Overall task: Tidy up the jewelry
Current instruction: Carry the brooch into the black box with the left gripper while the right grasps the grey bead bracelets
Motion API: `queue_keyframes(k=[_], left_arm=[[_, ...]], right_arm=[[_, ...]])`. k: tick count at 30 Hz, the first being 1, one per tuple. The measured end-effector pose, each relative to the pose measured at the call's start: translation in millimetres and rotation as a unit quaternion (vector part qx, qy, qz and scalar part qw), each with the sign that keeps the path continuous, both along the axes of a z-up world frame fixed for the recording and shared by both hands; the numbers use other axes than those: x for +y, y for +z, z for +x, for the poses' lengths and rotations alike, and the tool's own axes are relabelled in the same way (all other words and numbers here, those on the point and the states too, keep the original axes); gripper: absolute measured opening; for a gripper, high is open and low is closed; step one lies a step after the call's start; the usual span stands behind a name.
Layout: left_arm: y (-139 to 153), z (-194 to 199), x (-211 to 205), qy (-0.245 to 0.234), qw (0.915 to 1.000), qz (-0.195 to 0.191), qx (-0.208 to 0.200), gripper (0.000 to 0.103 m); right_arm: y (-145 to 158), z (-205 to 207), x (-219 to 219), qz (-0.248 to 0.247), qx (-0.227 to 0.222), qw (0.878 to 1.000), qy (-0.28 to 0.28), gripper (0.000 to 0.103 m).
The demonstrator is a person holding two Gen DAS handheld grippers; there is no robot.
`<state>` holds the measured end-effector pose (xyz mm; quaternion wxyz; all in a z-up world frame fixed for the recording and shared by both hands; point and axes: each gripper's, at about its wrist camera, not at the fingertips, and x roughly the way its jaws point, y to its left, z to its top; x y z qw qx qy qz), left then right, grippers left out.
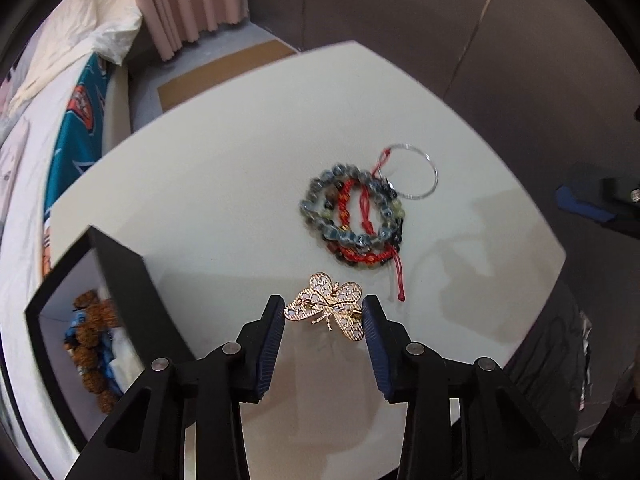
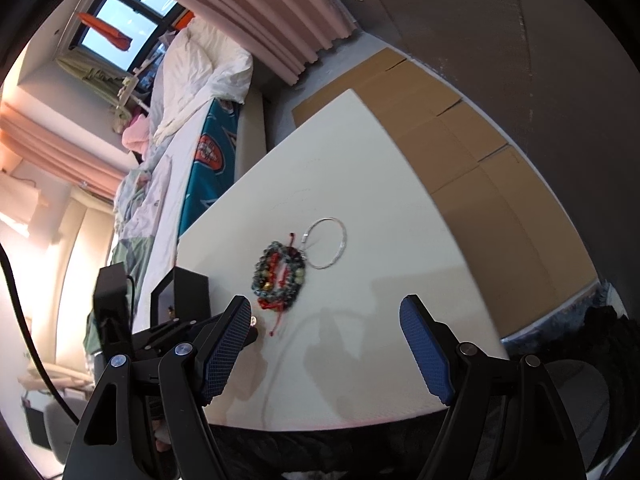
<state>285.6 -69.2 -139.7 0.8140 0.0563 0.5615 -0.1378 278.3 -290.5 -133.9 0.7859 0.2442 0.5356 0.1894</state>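
While straddling gold butterfly brooch [image 1: 329, 307], left tongs [image 1: 324, 314] partly open, pads beside its wings; right tongs [image 2: 324, 322] spread wide, unladen. Bracelet pile [image 1: 354, 216] mid-frame, black box [image 1: 100, 320] lower left.

Left gripper [image 1: 324, 312] fingers [image 1: 274, 320] flank butterfly brooch [image 1: 330, 306].

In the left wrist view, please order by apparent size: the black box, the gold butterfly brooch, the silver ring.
1. black box, though it is nearest the camera.
2. gold butterfly brooch.
3. silver ring, close to the brooch in size and farther away, so this order is unsure.
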Motion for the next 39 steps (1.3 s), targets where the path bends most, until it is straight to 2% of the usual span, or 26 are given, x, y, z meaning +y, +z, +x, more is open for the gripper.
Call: queue_keyframes(k=[9,14,15,25,30,33,35,37,39], left_arm=[[37.2,-15.9,34.8,0.041,0.9980,-0.026,-0.040,0.041],[53.6,-22.5,58.7,0.066,0.9957,-0.029,-0.058,0.041],[55.9,-23.6,62.7,0.070,0.9952,-0.029,-0.061,0.041],[72.8,-41.8,103.6,0.120,0.9887,-0.040,-0.081,0.041],[74.6,-50.1,124.3,0.141,0.9853,-0.044,-0.085,0.041],[76.9,-55.2,133.7,0.152,0.9832,-0.049,-0.089,0.041],[77.6,-57.1,137.4,0.155,0.9824,-0.051,-0.090,0.041],[78.3,-58.4,141.3,0.159,0.9816,-0.054,-0.092,0.041],[78.1,-57.3,143.9,0.161,0.9807,-0.060,-0.093,0.041]], right_arm=[[5.6,20.2,57.8,-0.001,-0.007,0.997,0.073,0.076],[-3.1,34.2,93.2,0.008,0.011,0.993,0.117,0.048],[-4.2,35.9,96.8,0.007,0.013,0.992,0.122,0.047],[-20.2,47.8,137.8,-0.073,0.021,0.982,0.174,0.032],[-28.9,49.1,155.4,-0.140,0.018,0.971,0.195,0.027],[-36.0,48.8,161.9,-0.179,0.022,0.962,0.204,0.015],[-37.0,46.7,165.4,-0.195,0.016,0.957,0.213,0.013],[-31.9,44.5,161.8,-0.205,0.007,0.957,0.208,0.011],[-21.1,42.9,155.4,-0.194,-0.004,0.961,0.196,0.011]])
